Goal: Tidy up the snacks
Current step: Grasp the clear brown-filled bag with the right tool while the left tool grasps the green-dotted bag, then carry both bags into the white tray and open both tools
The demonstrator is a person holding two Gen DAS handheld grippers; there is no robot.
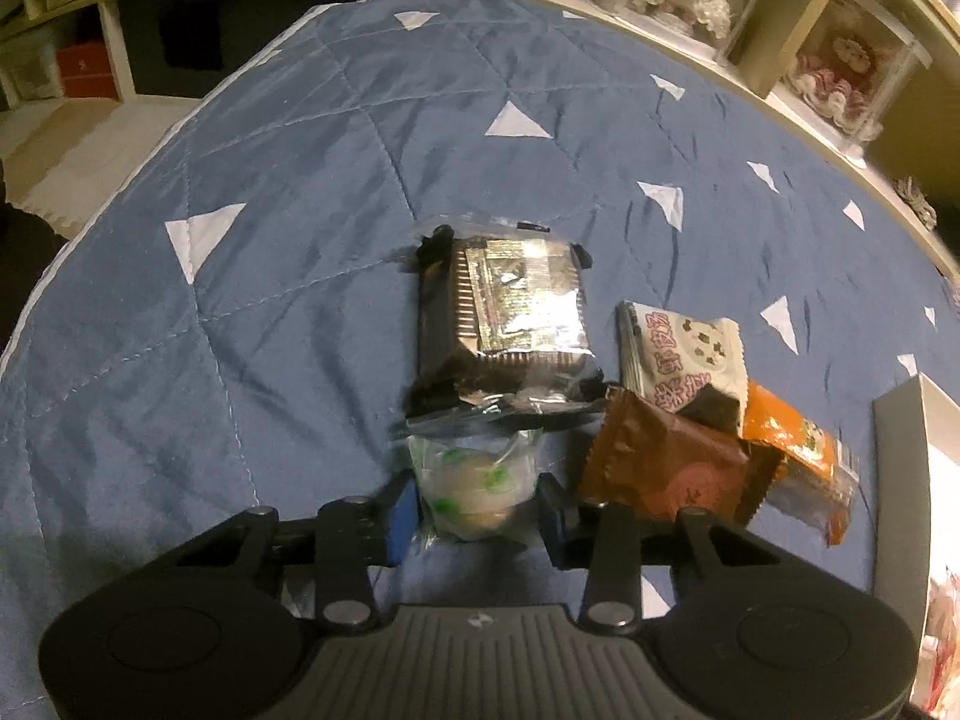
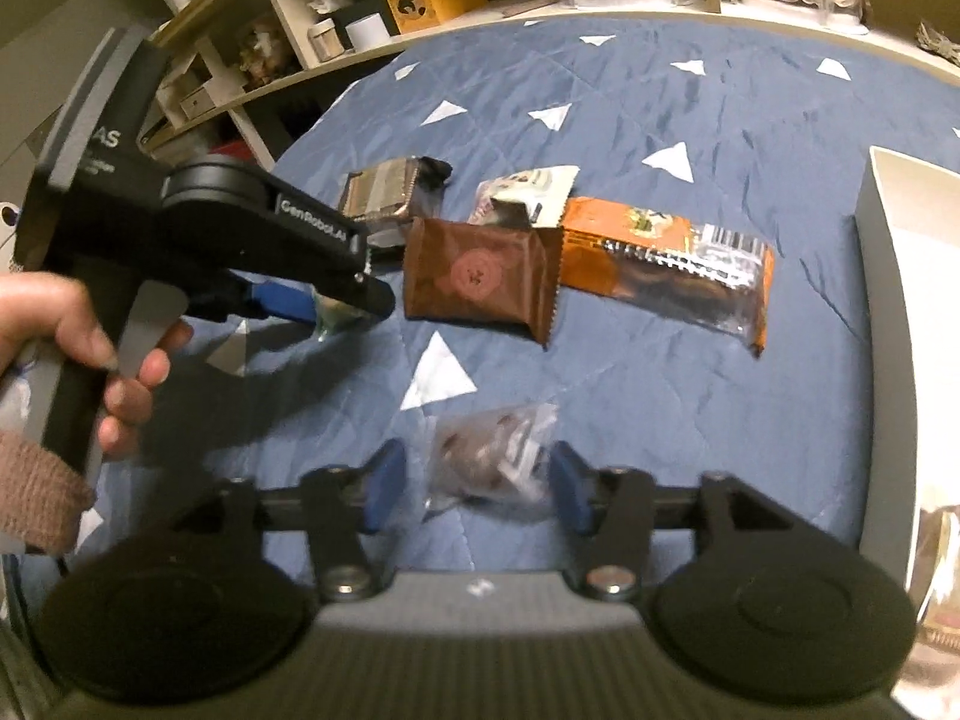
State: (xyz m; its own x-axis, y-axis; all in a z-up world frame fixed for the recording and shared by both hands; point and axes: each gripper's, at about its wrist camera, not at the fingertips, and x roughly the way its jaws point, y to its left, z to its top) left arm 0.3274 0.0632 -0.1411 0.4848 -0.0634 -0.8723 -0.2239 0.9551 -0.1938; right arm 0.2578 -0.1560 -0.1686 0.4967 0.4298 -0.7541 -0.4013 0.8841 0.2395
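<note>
On the blue quilted bed [image 1: 270, 276], both open tongs straddle clear-wrapped sweets, grasping neither; slippery wrappers could squirt free on closing.

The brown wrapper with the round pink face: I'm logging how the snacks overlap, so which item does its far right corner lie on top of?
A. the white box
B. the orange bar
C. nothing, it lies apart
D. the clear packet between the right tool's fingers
B: in the right wrist view the brown wrapper has its serrated right edge over the left end of the orange bar.
</note>
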